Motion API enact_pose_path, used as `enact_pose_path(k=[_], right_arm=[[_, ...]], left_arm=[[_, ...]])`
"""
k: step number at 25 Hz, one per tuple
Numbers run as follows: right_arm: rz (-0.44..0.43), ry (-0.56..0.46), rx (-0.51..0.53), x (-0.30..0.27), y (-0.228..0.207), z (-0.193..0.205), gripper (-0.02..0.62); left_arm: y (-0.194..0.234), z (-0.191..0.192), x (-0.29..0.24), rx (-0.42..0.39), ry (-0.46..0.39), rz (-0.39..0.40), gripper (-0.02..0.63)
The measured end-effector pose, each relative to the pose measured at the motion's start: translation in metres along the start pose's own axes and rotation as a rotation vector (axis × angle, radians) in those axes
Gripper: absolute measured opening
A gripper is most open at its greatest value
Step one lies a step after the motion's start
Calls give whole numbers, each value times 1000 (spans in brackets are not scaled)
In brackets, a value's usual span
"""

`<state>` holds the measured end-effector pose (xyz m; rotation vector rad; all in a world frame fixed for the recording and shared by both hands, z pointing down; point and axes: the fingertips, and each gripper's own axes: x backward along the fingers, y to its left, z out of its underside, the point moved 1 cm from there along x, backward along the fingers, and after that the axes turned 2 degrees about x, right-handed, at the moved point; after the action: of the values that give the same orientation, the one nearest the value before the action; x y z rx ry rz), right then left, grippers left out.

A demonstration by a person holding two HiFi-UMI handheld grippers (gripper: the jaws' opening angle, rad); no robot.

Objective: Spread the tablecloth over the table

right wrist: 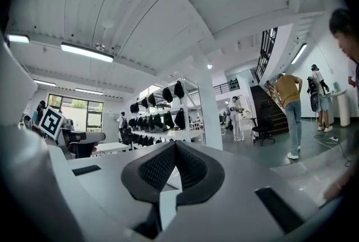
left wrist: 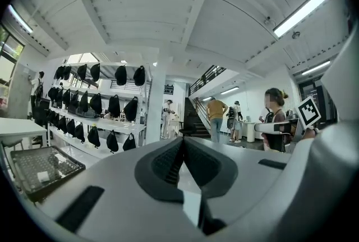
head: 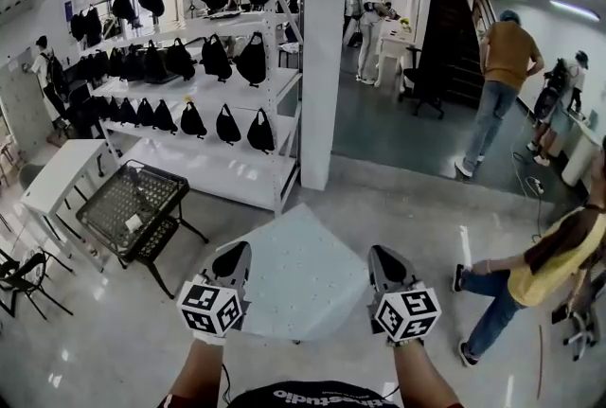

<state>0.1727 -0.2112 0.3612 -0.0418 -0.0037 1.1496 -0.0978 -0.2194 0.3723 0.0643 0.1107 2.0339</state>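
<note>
Early in the spreading, as I judge it: the tablecloth (head: pixel 303 288) is held out flat between both grippers, a thin, pale, faintly dotted sheet with a pointed far corner. The left gripper (head: pixel 233 257) has its dark ribbed jaws clamped on the tablecloth's left edge, and the right gripper (head: pixel 385 257) pinches its right edge; a pale sliver shows in each bite. No tabletop shows beneath the tablecloth — a black wire-mesh table (head: pixel 133 203) stands to its left. Next it needs carrying over a tabletop and lowering level, evenly taut
</note>
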Motion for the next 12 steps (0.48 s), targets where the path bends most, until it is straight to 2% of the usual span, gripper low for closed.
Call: enact_pose_path(k=[12], right_arm=[[-7,1,8,0,7,-6,25]], left_arm=[[4,-1,3,8,-5,6,17]])
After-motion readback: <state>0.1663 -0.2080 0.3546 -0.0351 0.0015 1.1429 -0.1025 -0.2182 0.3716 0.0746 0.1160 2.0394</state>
